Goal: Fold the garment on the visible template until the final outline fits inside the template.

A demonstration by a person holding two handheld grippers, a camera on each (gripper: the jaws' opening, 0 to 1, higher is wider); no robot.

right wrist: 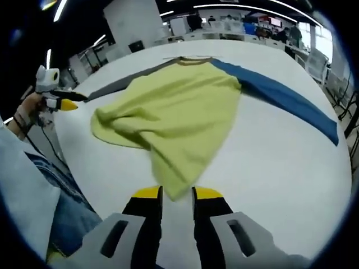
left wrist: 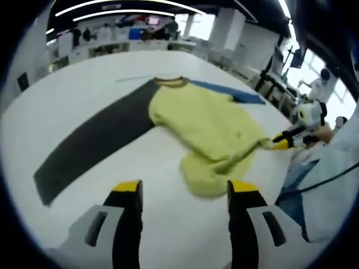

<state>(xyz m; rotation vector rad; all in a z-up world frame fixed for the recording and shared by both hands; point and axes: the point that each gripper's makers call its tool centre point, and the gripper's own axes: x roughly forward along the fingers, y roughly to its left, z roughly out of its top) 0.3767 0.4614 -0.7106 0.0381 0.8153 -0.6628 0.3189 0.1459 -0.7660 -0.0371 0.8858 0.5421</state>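
Observation:
A long-sleeved shirt point(left wrist: 207, 123) lies on the white table point(left wrist: 84, 84), its yellow body bunched up. Its dark grey sleeve point(left wrist: 95, 145) stretches flat toward the left and its blue sleeve point(left wrist: 235, 92) lies at the far side. My left gripper point(left wrist: 185, 190) hovers open just short of the rumpled hem, nothing between its jaws. My right gripper point(left wrist: 280, 143) pinches the yellow hem at the right. In the right gripper view, the right gripper point(right wrist: 176, 196) is shut on a corner of the shirt point(right wrist: 174, 106), which is lifted and draped. The left gripper point(right wrist: 70, 103) is held beside the shirt's left edge.
A person's jeans and pale sleeve point(right wrist: 50, 207) stand at the table's near edge. The blue sleeve point(right wrist: 286, 98) runs toward the table's right rim. A thin blue line point(left wrist: 134, 78) is marked on the table near the collar. Desks and people fill the far room.

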